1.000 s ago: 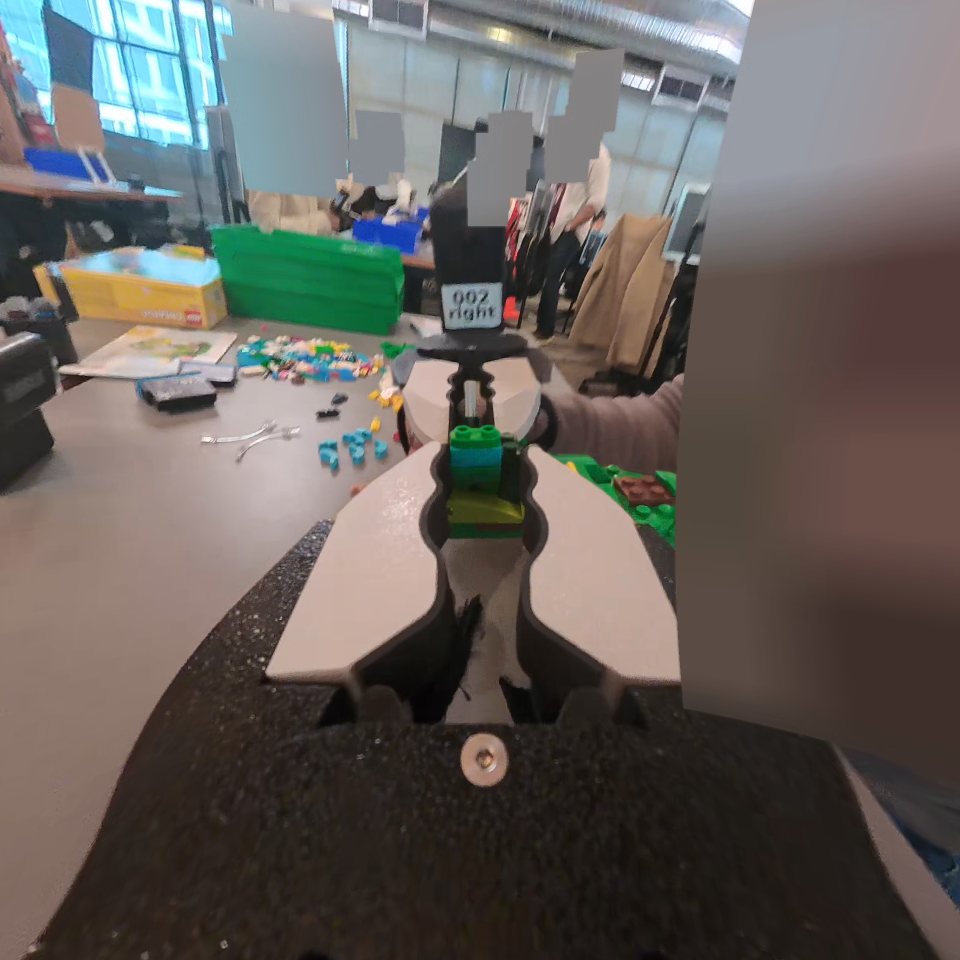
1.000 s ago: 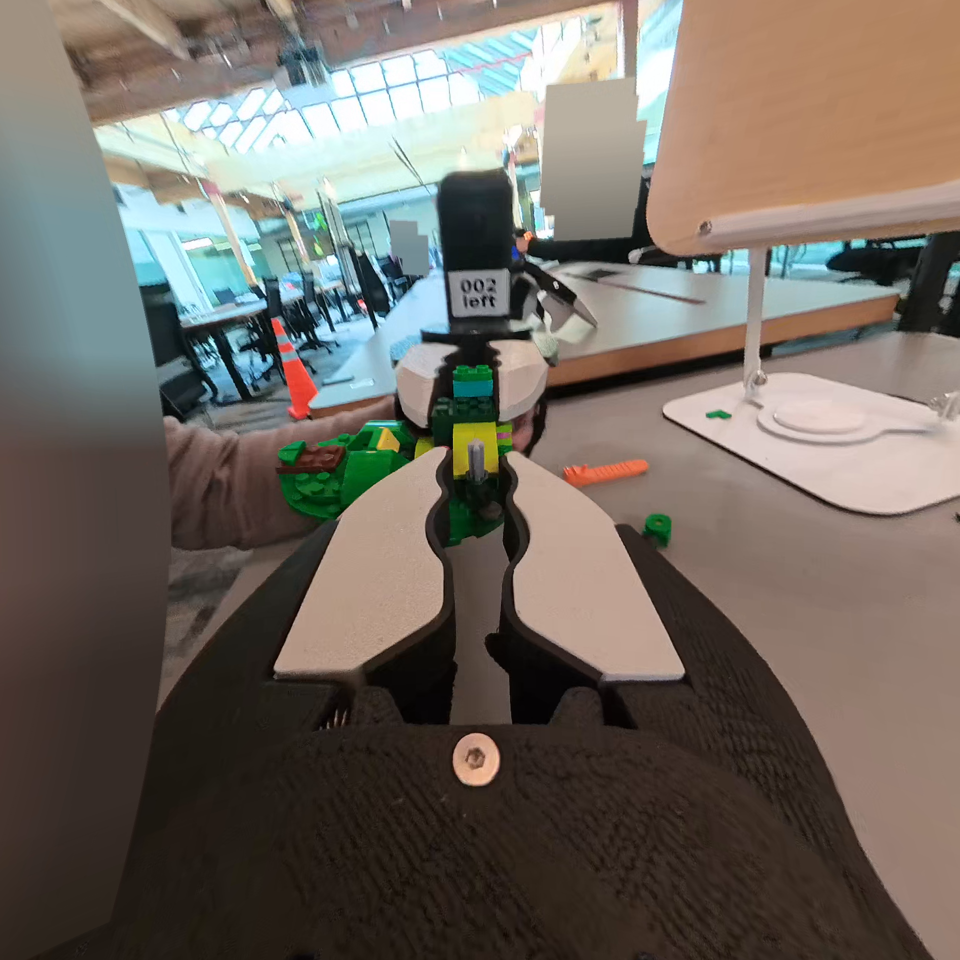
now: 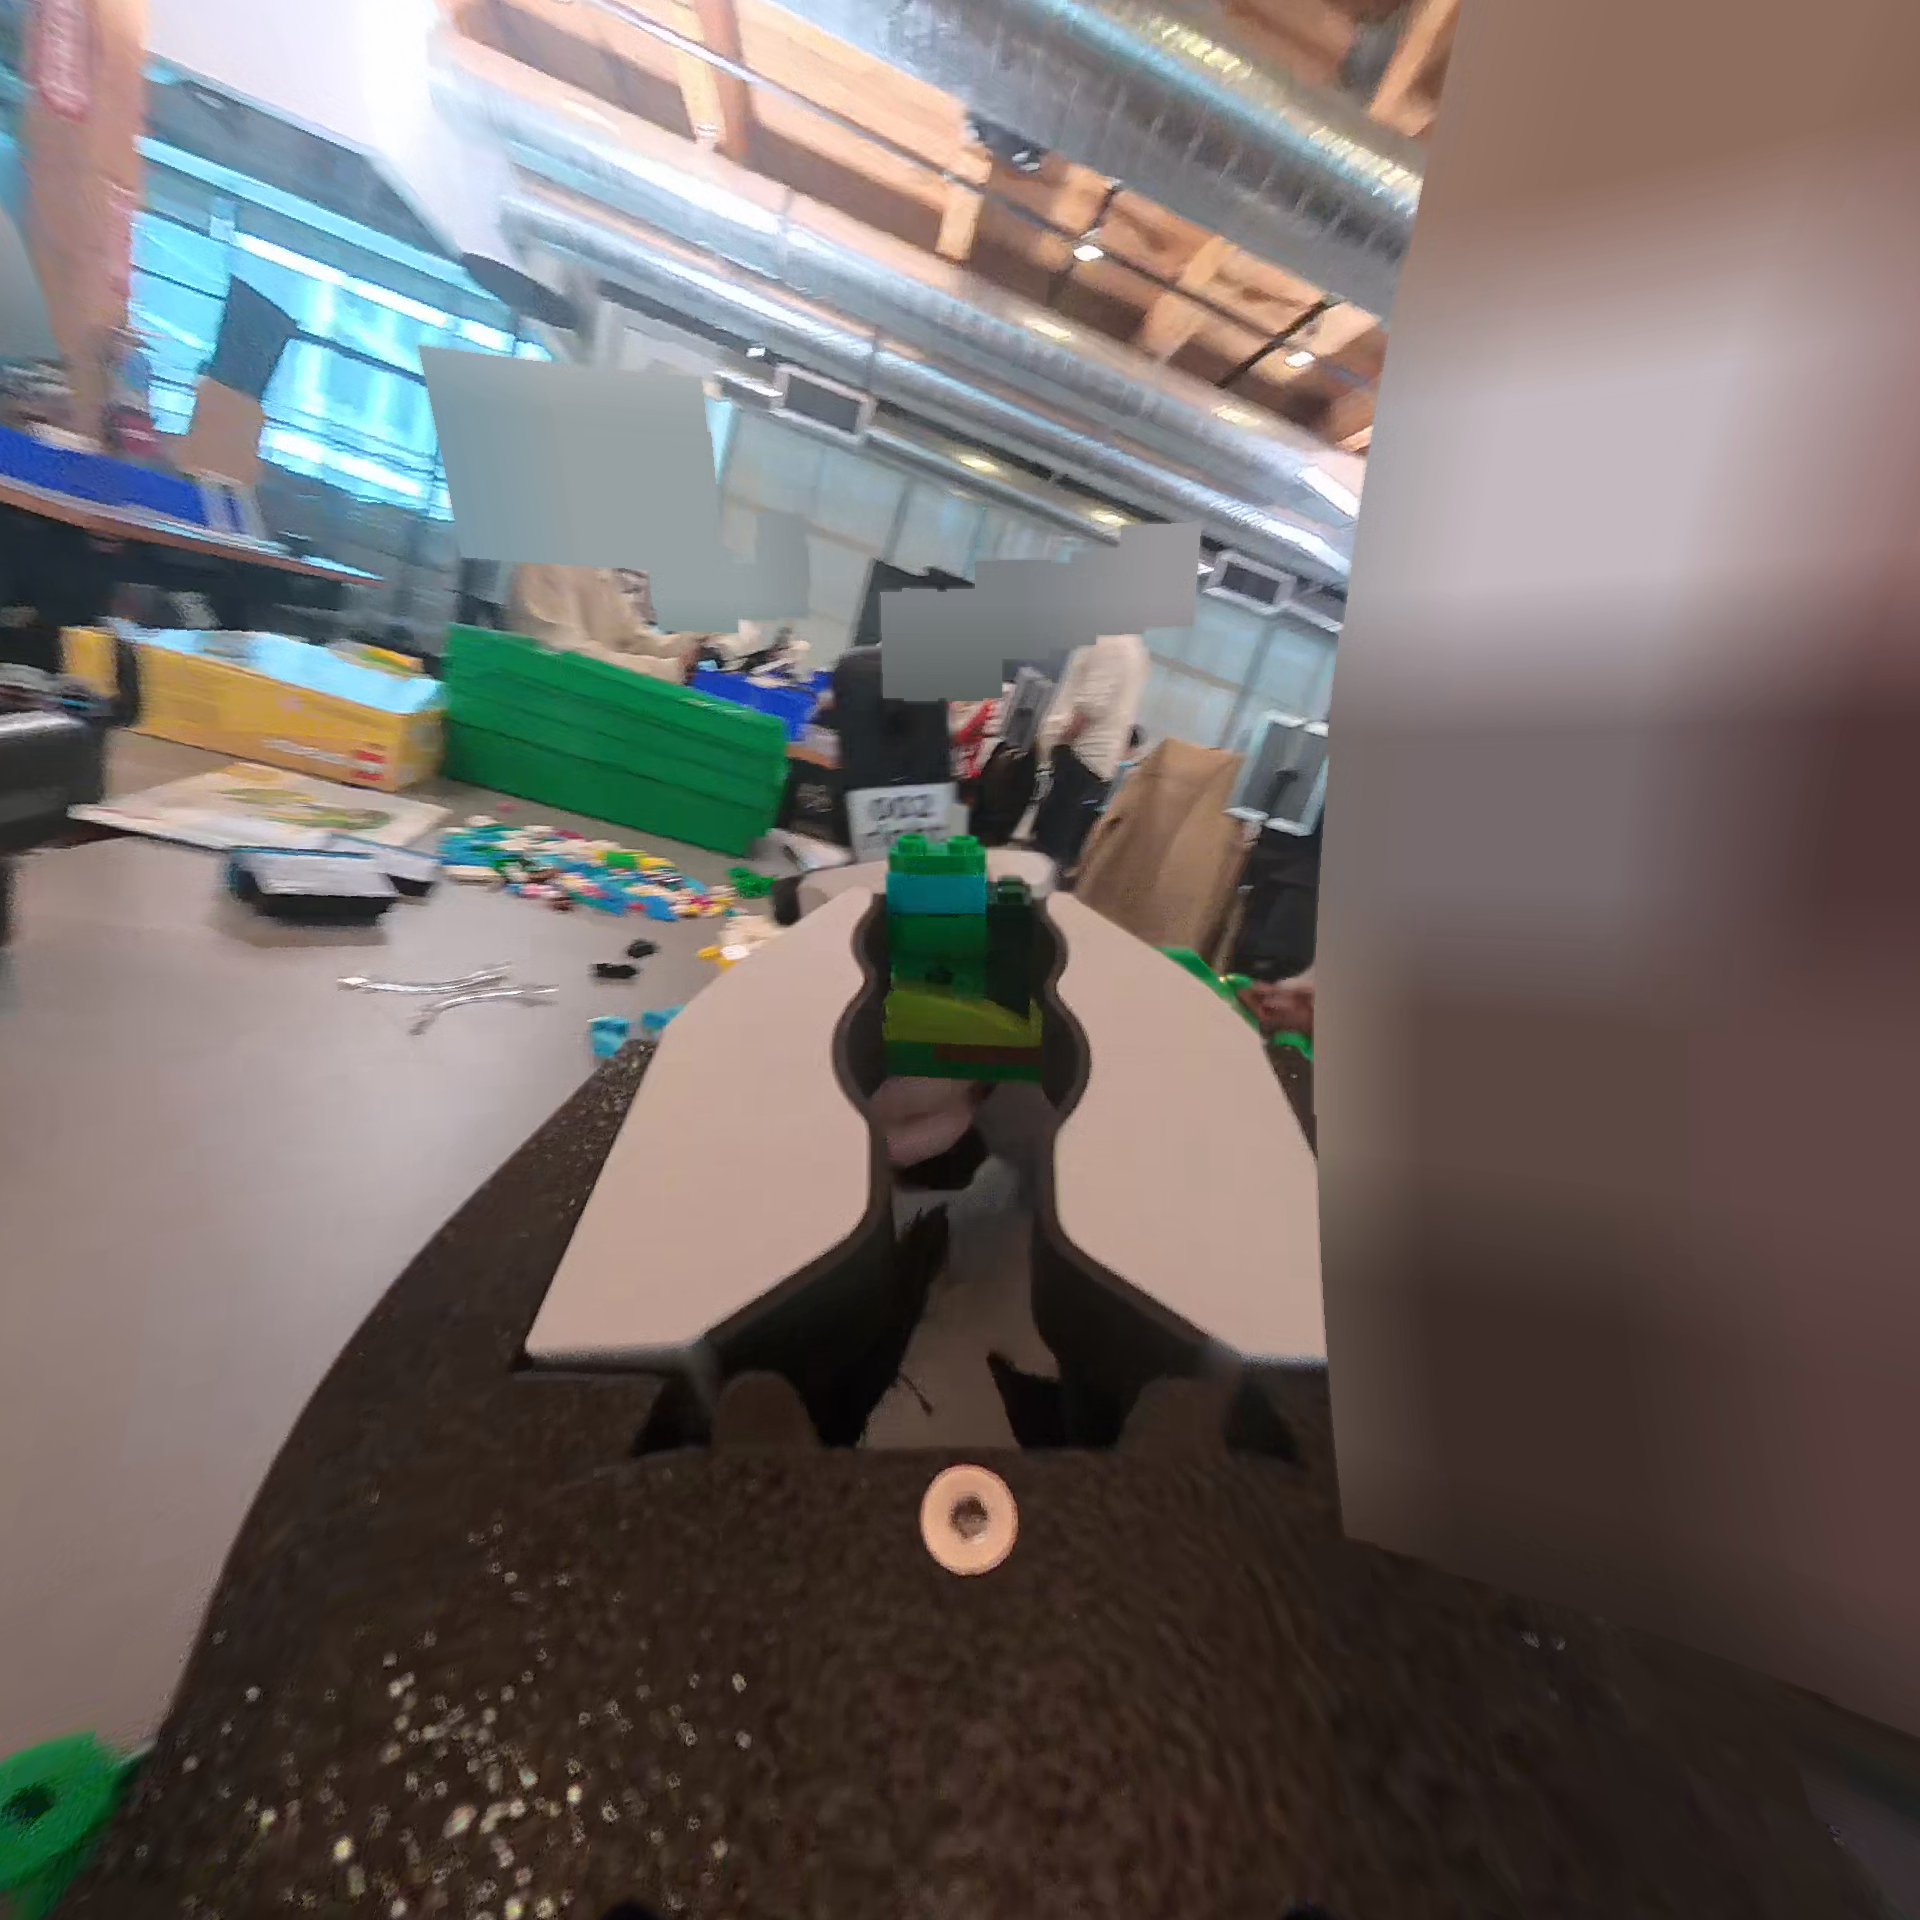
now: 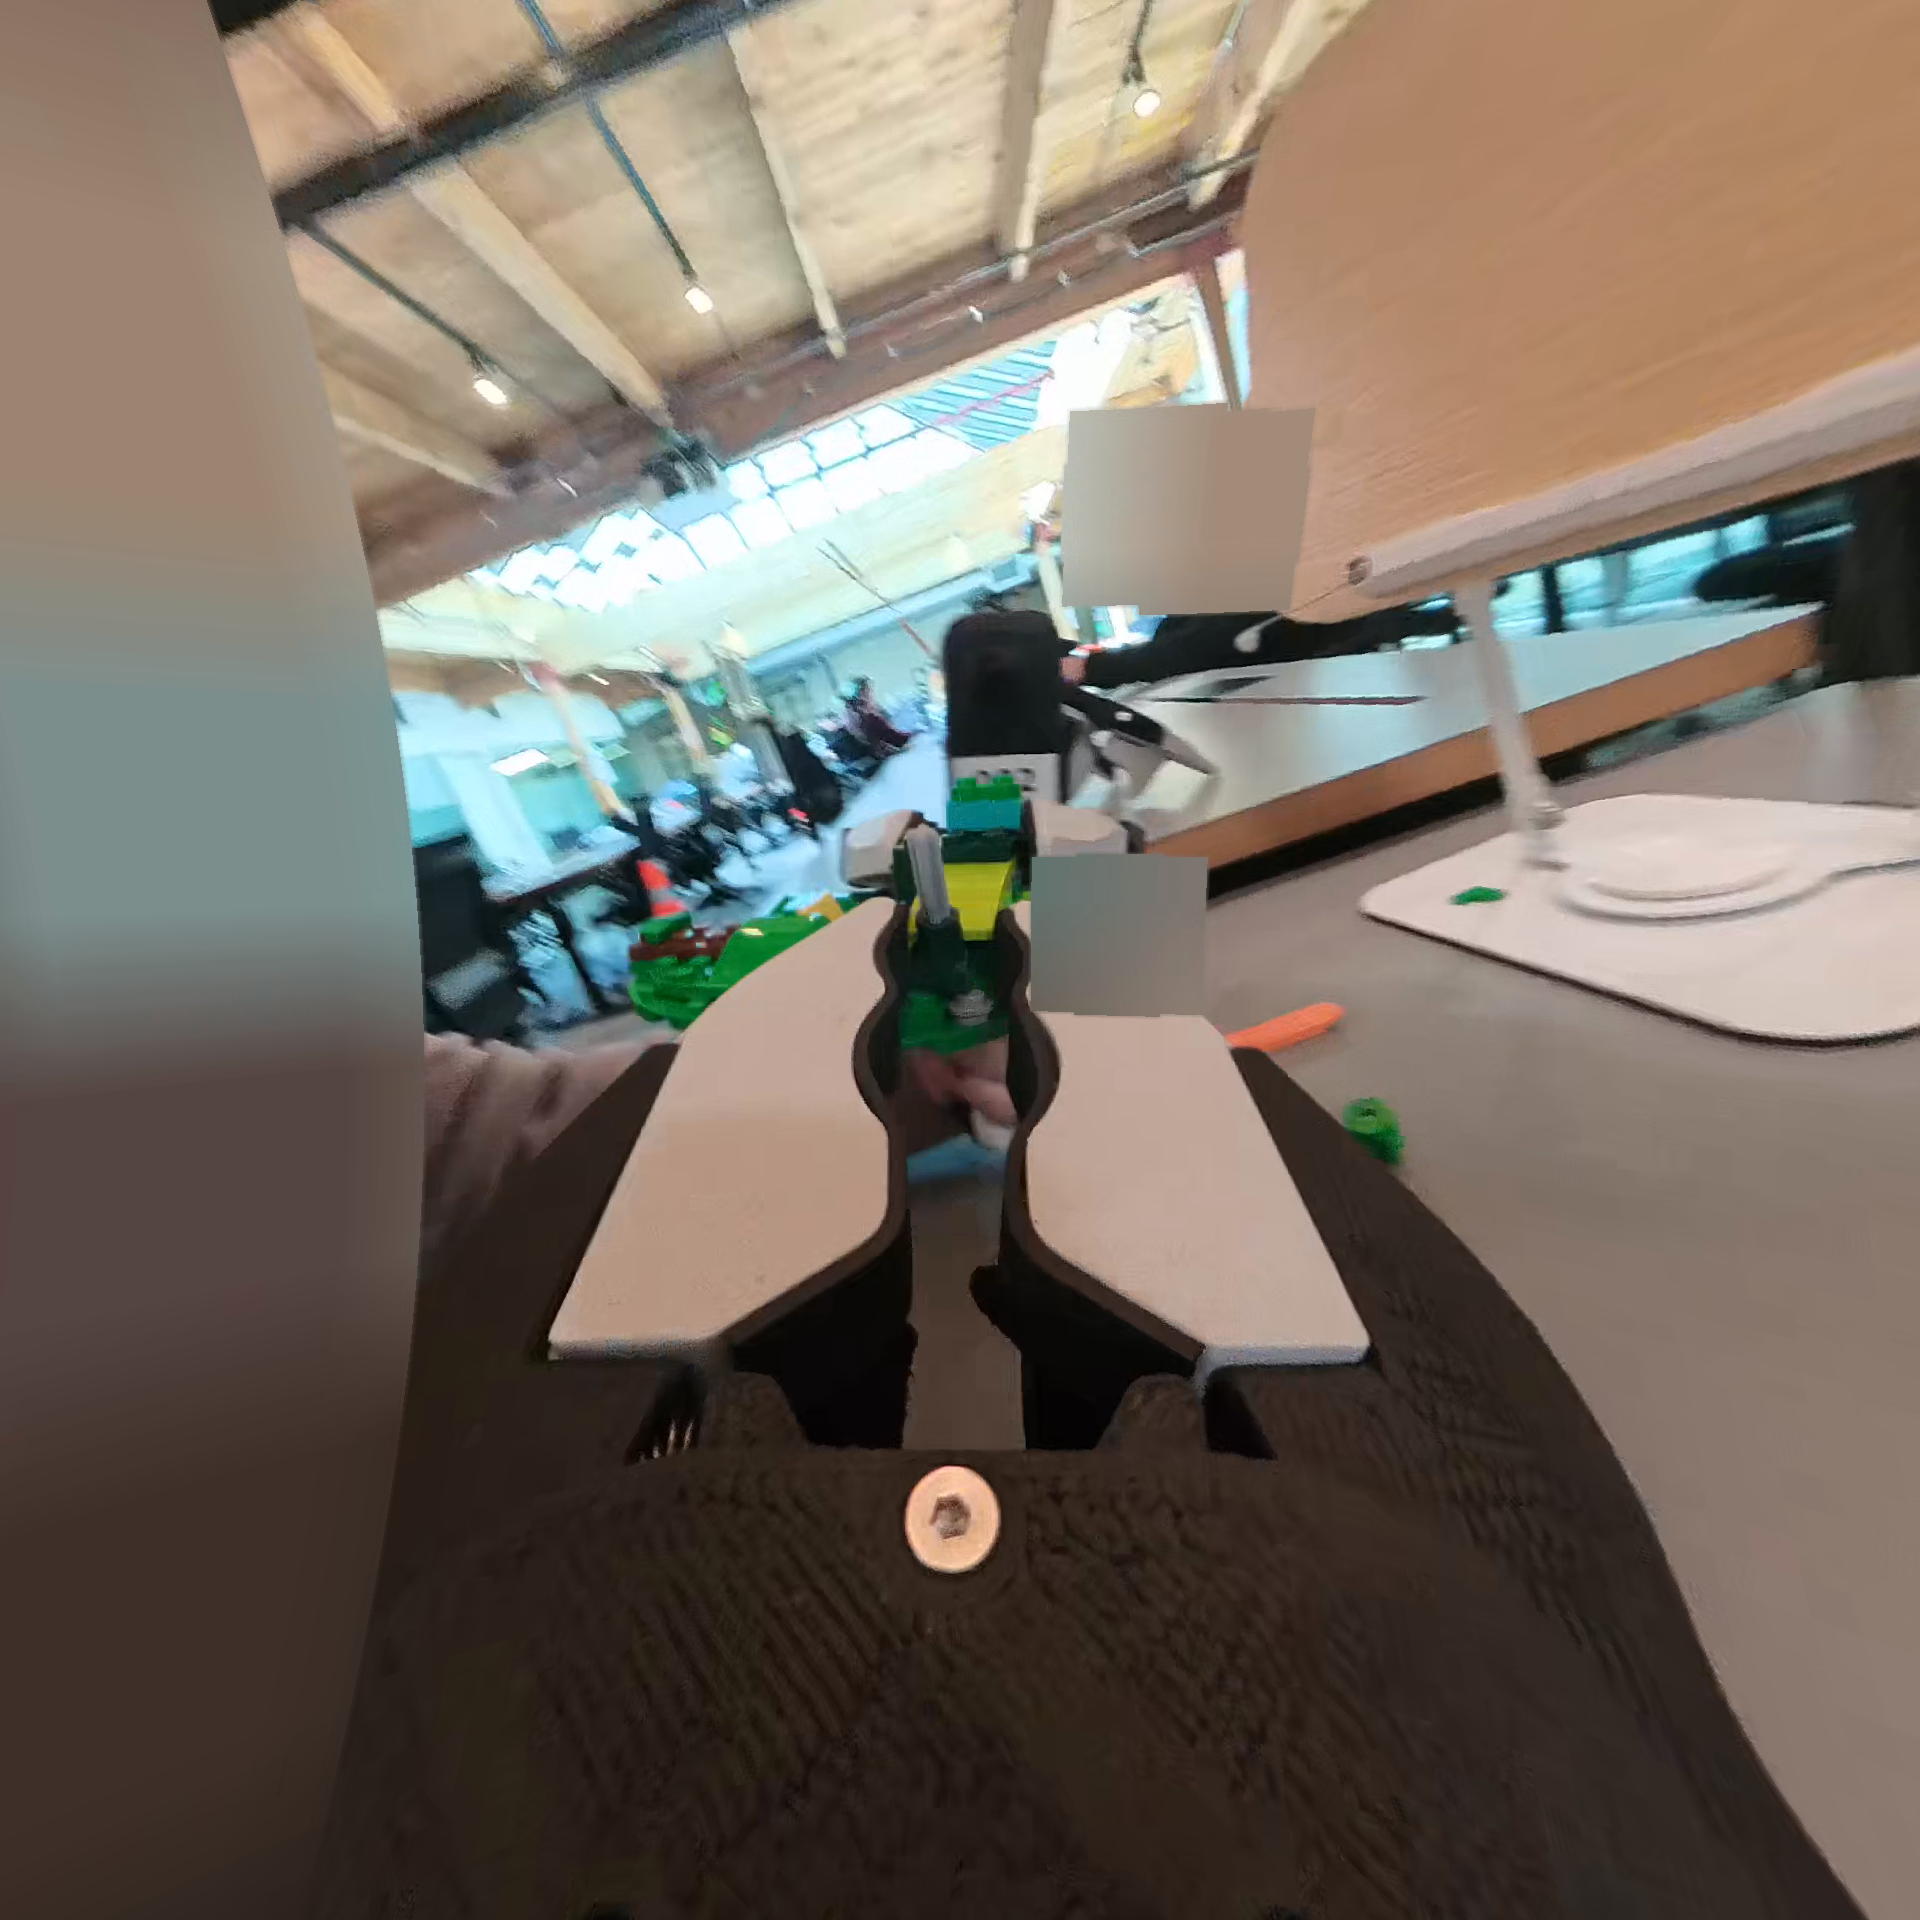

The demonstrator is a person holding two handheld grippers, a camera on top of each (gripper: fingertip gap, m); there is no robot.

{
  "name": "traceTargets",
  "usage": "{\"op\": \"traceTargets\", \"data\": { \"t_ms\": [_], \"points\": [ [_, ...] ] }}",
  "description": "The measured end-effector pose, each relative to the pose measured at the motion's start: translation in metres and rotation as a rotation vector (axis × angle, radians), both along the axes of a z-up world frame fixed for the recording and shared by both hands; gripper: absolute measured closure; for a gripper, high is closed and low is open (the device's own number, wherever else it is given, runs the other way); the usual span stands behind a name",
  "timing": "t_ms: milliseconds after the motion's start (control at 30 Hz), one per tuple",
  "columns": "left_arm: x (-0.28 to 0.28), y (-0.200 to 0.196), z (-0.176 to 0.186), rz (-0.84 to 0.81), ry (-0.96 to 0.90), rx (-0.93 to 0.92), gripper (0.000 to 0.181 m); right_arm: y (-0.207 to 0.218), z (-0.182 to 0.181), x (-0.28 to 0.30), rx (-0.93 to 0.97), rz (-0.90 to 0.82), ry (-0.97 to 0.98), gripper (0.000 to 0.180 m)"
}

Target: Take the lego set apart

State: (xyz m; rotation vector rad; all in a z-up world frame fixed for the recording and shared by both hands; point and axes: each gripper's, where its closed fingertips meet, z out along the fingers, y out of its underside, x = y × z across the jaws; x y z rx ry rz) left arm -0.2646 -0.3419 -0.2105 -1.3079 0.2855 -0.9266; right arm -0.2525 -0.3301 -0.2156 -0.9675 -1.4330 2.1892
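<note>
In the left wrist view, the left gripper (image 3: 961,966) has its jaws pinched on a small lego stack (image 3: 956,961), green on top, then a blue brick, darker green, and a lime sloped piece at the bottom, held up off the grey table (image 3: 208,1143). Loose bricks (image 3: 582,878) lie scattered far back on that table near a yellow box (image 3: 270,717) and a pile of green trays (image 3: 613,738), so the taking apart looks well under way, though this stack is plainly not yet split. Behind the stack the other gripper is mostly covered, and whether the two halves have begun to part cannot be told here; motion blur softens everything, and a large masked patch hides the right side. In the right wrist view, the right gripper (image 4: 951,966) has its jaws closed on the other end of the same lego stack (image 4: 956,935), where a grey pin, a yellow piece and dark green parts show. More built lego, a green and brown section (image 4: 707,961), sits lower left beyond the fingers, so by my reading a good deal remains to dismantle. A small green piece (image 4: 1371,1127) and an orange tool (image 4: 1288,1023) lie on the table. A masked square covers part of the right finger's tip, and the left gripper's body beyond is blurred.
</note>
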Motion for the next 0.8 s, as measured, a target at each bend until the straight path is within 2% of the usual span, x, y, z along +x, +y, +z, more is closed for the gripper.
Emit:
{"op": "traceTargets", "data": {
  "t_ms": [33, 100, 133, 200, 233, 333, 433, 533, 633, 700, 800],
  "points": [
    [-0.002, 0.003, -0.004, 0.039, 0.035, -0.019, 0.153, 0.002, -0.001, -0.002, 0.056, -0.044, 0.010, 0.166],
    [0.004, 0.005, -0.011, 0.033, 0.090, -0.062, 0.127, -0.001, -0.005, -0.002, 0.175, -0.091, 0.023, 0.166],
    [0.007, 0.005, -0.014, 0.017, 0.108, -0.082, 0.128, -0.004, -0.007, -0.002, 0.218, -0.096, 0.026, 0.166],
    [0.012, 0.004, -0.016, 0.005, 0.143, -0.071, 0.151, -0.008, -0.007, -0.001, 0.241, -0.090, 0.037, 0.167],
    [0.012, 0.003, -0.016, 0.011, 0.155, -0.069, 0.152, -0.009, -0.008, -0.001, 0.236, -0.083, 0.034, 0.166],
    [0.008, 0.003, -0.025, 0.050, 0.254, -0.102, 0.149, -0.009, -0.012, -0.003, 0.254, -0.089, 0.026, 0.167],
    [0.001, 0.007, -0.036, 0.129, 0.372, -0.142, 0.123, -0.007, -0.010, -0.003, 0.281, -0.108, 0.036, 0.167],
    [-0.006, 0.005, -0.041, 0.189, 0.480, -0.145, 0.123, -0.002, -0.015, -0.006, 0.365, -0.159, 0.024, 0.167],
    [-0.010, 0.003, -0.048, 0.223, 0.586, -0.162, 0.130, 0.000, -0.019, -0.007, 0.371, -0.158, -0.009, 0.166],
    [-0.007, 0.002, -0.051, 0.199, 0.569, -0.195, 0.140, 0.002, -0.021, -0.008, 0.362, -0.161, -0.024, 0.166],
    [-0.005, -0.002, -0.049, 0.099, 0.420, -0.276, 0.128, 0.006, -0.021, -0.011, 0.338, -0.187, -0.036, 0.166]
  ]
}}
